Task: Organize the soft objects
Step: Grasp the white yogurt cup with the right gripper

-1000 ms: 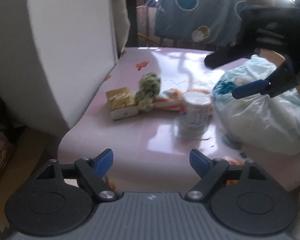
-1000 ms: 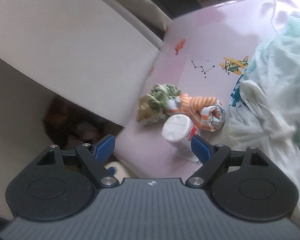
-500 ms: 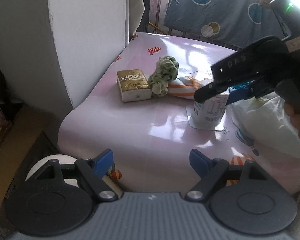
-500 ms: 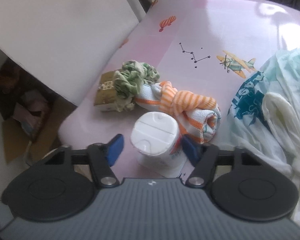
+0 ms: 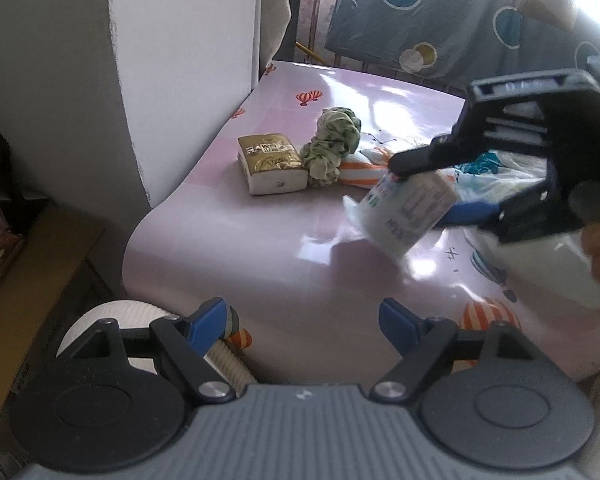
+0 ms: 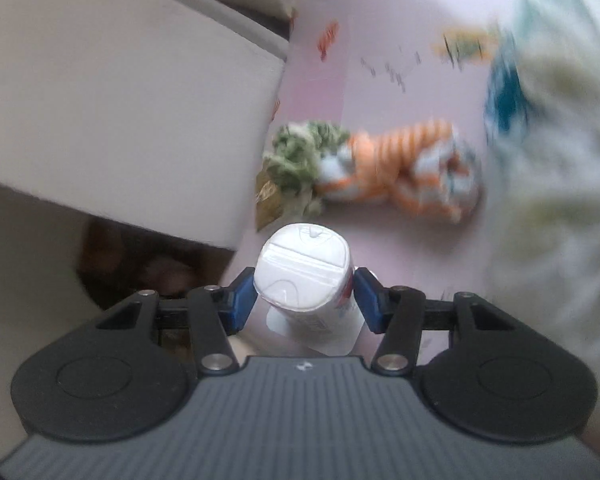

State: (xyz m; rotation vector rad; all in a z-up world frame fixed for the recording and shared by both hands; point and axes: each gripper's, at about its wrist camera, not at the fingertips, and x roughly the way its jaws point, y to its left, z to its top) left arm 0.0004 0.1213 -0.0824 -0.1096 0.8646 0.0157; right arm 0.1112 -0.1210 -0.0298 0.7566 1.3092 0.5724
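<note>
My right gripper (image 6: 304, 298) is shut on a white flip-lid container (image 6: 304, 264), its blue pads pressing both sides. In the left wrist view the container (image 5: 404, 208) hangs tilted just above the pink table (image 5: 240, 248), held by the right gripper (image 5: 428, 192). Behind it in a row lie a gold tissue pack (image 5: 270, 162), a green bunched cloth (image 5: 332, 146) and an orange striped rolled towel (image 5: 360, 170). The cloth (image 6: 300, 160) and the towel (image 6: 404, 168) look blurred in the right wrist view. My left gripper (image 5: 302, 316) hovers open at the table's near edge, holding nothing.
A pale plastic bag (image 5: 540, 264) lies on the right of the table. A big white block (image 5: 180, 60) stands against the table's left side. Below the near edge sit a white roll (image 5: 112, 316) and a cardboard box (image 5: 32, 280). A blue patterned curtain (image 5: 440, 20) hangs behind.
My right gripper came down around the white container, closed on it, then lifted and tilted it off the table. The left gripper stayed open and hardly shifted.
</note>
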